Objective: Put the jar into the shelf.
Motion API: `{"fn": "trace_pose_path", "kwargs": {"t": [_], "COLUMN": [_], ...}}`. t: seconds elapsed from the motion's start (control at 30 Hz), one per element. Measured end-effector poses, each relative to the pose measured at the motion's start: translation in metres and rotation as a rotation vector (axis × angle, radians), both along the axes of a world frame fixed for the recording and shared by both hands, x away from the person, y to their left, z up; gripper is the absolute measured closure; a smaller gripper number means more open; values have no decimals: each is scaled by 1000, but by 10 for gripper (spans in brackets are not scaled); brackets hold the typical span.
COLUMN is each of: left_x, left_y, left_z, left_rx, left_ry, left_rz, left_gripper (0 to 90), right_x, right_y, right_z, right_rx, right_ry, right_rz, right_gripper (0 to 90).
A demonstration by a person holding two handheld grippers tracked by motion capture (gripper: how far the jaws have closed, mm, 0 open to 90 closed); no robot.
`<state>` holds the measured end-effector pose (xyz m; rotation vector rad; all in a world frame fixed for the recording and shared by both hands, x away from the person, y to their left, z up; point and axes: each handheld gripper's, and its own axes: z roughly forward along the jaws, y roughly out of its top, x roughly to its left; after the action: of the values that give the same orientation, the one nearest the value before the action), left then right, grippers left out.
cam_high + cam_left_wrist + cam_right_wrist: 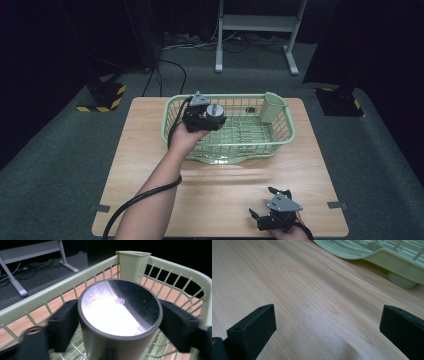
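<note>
Fingers (63,328) of the left gripper (120,327) flank the grey cup (120,315) at centre frame inside the green basket (62,288) — slightly parted, apparently not pressing; right gripper (327,332) fingers wide over the table (312,302).

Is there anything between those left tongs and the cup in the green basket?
Nothing visible. The cup sits directly between the black jaws of the left tongs, one on each side of it, inside the basket. I cannot tell whether the jaws actually touch the cup. The small holder at the basket's rim stands behind it, out of the way.
</note>
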<state>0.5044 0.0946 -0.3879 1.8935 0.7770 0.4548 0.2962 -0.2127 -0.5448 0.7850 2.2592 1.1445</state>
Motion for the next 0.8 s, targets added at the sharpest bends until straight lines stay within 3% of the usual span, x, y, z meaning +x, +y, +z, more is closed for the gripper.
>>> {"fn": "trace_pose_path", "kwargs": {"t": [0.1,0.2,0.3,0.8], "left_x": [-3,-7,-11,-33], "left_y": [-1,1,3,14], "left_z": [2,7,12,22], "left_rx": [-12,-46,-47,-103], "left_ry": [-22,-40,-64,-74], "left_rz": [8,-3,-10,-38], "left_gripper": [3,7,5,5], "right_x": [0,0,0,0], "right_y": [0,0,0,1], "right_z": [0,0,0,0], "right_rx": [0,0,-1,-6], "right_ry": [0,0,-2,-4], "right_rz": [0,0,0,-5], "right_gripper": [3,4,3,4]}}
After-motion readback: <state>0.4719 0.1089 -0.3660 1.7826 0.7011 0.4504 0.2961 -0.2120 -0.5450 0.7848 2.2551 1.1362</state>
